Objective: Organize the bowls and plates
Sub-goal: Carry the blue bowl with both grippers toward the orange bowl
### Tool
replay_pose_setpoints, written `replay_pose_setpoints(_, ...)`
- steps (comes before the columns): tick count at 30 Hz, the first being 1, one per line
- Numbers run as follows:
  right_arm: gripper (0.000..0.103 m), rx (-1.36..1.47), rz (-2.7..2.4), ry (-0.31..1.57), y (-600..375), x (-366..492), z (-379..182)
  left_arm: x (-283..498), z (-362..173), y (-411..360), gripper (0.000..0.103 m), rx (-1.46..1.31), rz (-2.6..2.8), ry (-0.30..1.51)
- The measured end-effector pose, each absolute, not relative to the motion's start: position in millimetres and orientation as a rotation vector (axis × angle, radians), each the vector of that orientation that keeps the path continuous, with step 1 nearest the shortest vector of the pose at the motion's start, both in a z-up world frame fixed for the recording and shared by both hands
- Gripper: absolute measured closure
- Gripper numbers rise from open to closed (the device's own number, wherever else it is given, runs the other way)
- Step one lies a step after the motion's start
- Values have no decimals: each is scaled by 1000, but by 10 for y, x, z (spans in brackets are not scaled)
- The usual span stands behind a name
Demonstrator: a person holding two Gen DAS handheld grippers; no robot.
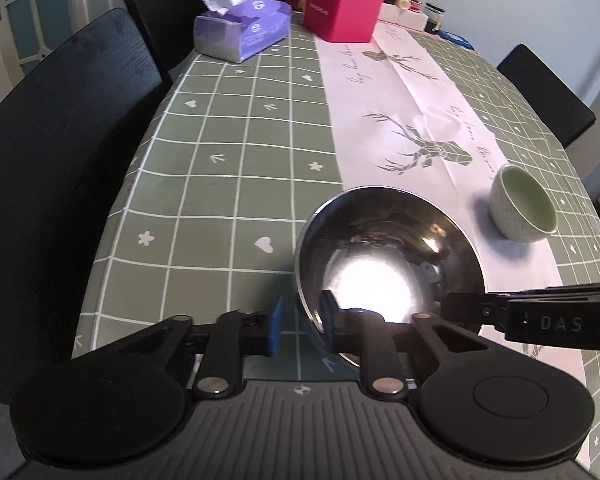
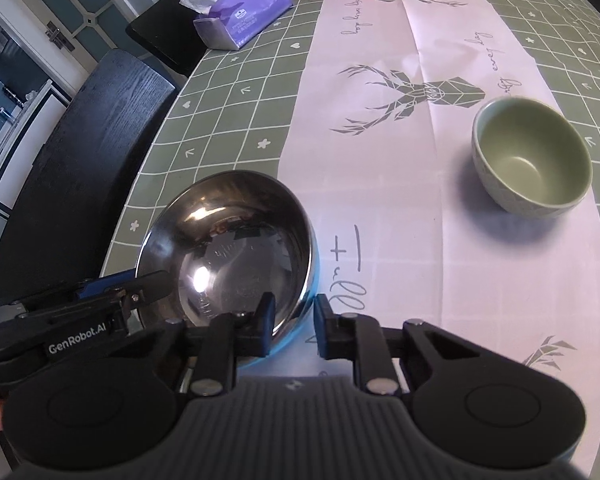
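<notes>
Steel bowl [image 2: 230, 248] sits near the worktop's [image 1: 204, 184] near edge, half on the green check cloth and half on the pale runner [image 2: 400, 168], and you have both tools at its rim. Your left gripper [image 1: 300, 322] has its blue fingers [image 1: 275, 326] spread across the near wall of the bowl, one pad outside and one inside, with daylight on either side, so nothing is clamped. Your right gripper [image 2: 294, 330] stands the same way on the opposite side of the rim: fingers apart, straddling the wall, not pinching it.

The green ceramic bowl [image 2: 534, 156] stands well apart, farther along the runner toward the right edge; it looks like the likely nesting partner, though which goes into which is your call.

Watch these risks. The steel wall is thin, curved and polished, so a pad closing off-centre could slide up the rim and tip or spin the bowl. If one side closes before the other, the bowl may skate toward the near edge, which is close. Dragging instead of lifting could ruck the runner and disturb the ceramic bowl. The glare inside the steel also hides the inner pad's contact.
</notes>
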State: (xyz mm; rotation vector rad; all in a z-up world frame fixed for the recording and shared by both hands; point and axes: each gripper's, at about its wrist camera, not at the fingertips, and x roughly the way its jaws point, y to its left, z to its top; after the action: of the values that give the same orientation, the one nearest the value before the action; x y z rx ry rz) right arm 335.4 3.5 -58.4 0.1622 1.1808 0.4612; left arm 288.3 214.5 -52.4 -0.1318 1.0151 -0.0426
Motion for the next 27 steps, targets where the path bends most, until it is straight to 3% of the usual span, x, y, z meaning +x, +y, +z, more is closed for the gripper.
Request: replay_pose_setpoints(27, 90, 153, 466, 1107, -730, 2632, 57, 2124, 170, 1446, 87, -103, -116, 990)
